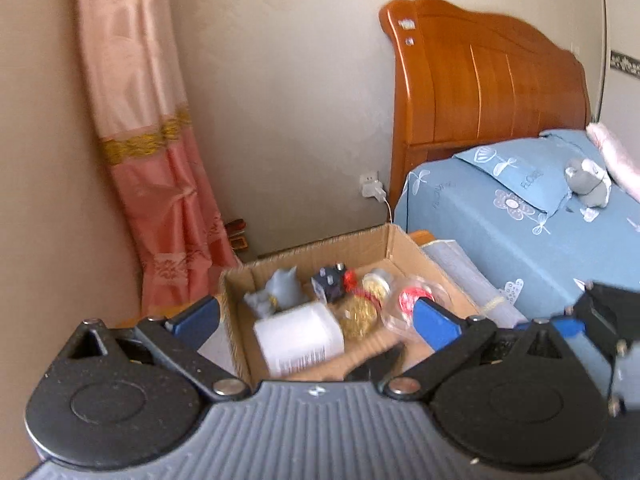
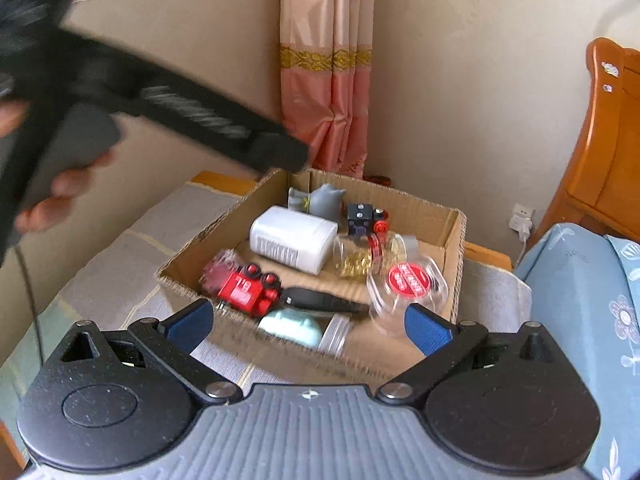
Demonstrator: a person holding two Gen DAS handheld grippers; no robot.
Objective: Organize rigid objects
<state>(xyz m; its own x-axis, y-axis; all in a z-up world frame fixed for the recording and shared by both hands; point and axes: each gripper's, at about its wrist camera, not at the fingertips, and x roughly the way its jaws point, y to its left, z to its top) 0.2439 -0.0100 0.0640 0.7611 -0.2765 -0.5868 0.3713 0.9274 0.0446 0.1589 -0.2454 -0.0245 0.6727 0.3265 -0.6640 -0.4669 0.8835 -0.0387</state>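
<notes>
An open cardboard box (image 2: 424,210) stands on a cloth-covered surface beside the bed. In it lie a white bottle (image 2: 292,238), a grey cat figure (image 2: 320,200), a dark cube (image 2: 360,218), a jar of gold bits (image 2: 356,258), a clear tub with a red lid (image 2: 408,280), a red toy train (image 2: 248,288), a black knife-like tool (image 2: 320,300) and a pale green jar (image 2: 300,326). My right gripper (image 2: 310,322) is open and empty above the box's near edge. My left gripper (image 1: 316,320) is open and empty over the box (image 1: 360,240); its body (image 2: 180,112) hangs above the box's left.
A bed with a blue flowered sheet (image 1: 520,216) and a wooden headboard (image 1: 480,76) stands to the right. A small grey plush (image 1: 588,182) lies on the pillow. A pink curtain (image 2: 326,72) hangs in the corner. A charger (image 1: 372,188) is plugged into the wall.
</notes>
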